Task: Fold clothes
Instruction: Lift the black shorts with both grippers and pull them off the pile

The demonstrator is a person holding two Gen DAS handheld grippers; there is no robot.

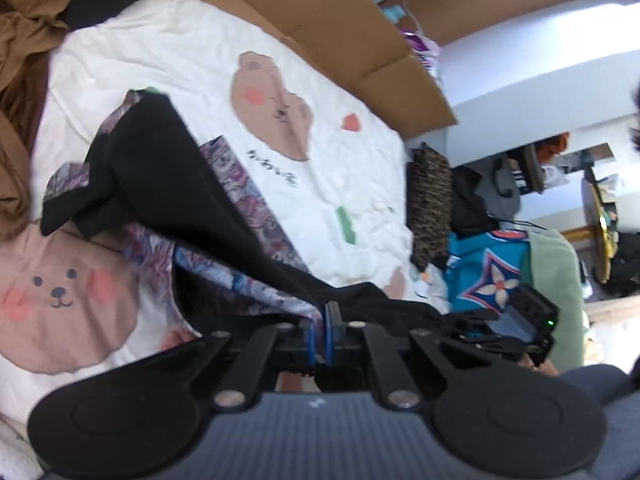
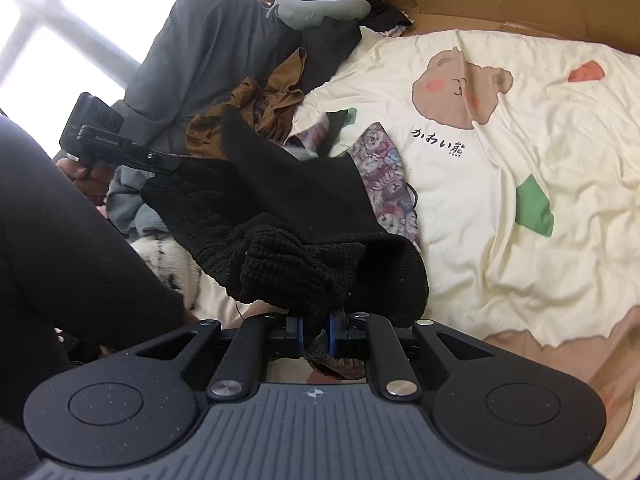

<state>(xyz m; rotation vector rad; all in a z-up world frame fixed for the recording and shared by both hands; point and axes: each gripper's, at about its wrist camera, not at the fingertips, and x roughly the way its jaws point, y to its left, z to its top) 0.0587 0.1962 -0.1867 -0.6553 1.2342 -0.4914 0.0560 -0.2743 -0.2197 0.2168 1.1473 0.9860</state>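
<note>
two grippers (image 1: 320, 332) (image 2: 316, 332), one black garment (image 2: 280, 200), one brown garment (image 2: 256, 104), one bear-print bed sheet (image 2: 520, 184), two bear faces printed on it, one cardboard sheet (image 1: 340, 12), one plush toy (image 2: 320, 0).

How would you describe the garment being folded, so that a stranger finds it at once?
Look at the cream bedspread printed with bears. On it lies a black garment, lifted at two ends by the left gripper and right gripper. Only it has a purple patterned lining.
</note>
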